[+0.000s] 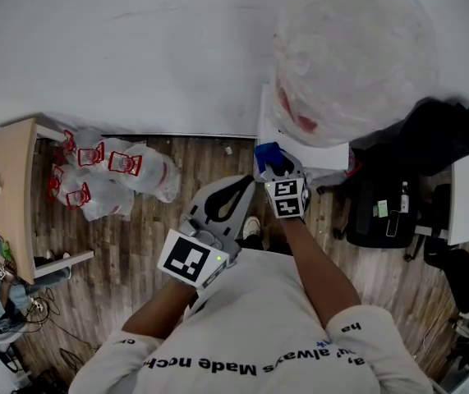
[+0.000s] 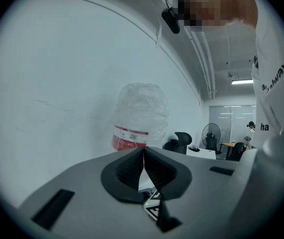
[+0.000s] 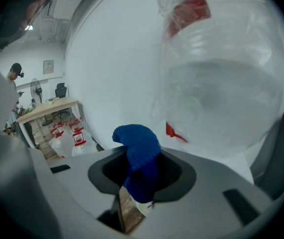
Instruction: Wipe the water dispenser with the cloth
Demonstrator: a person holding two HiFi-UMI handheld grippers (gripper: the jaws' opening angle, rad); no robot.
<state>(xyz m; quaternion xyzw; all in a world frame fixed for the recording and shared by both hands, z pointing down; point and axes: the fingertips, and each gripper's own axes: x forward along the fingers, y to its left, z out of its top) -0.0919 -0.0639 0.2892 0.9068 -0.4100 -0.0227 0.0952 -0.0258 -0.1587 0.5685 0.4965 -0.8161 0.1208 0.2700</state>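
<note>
Beside the wall, my right gripper clamps the blue knitted cloth, left gripper closed empty; I'd press flat along the white water dispenser.

Left gripper is hovering, jaws pressed together; right gripper is sitting further forward, clamping the cloth.

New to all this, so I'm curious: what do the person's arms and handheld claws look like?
Both the left claw and right claw are pale grey shells with black ribbed pads inside. Each carries a cube with black-and-white square markers. The person wears a white short-sleeved T-shirt with dark lettering.
</note>
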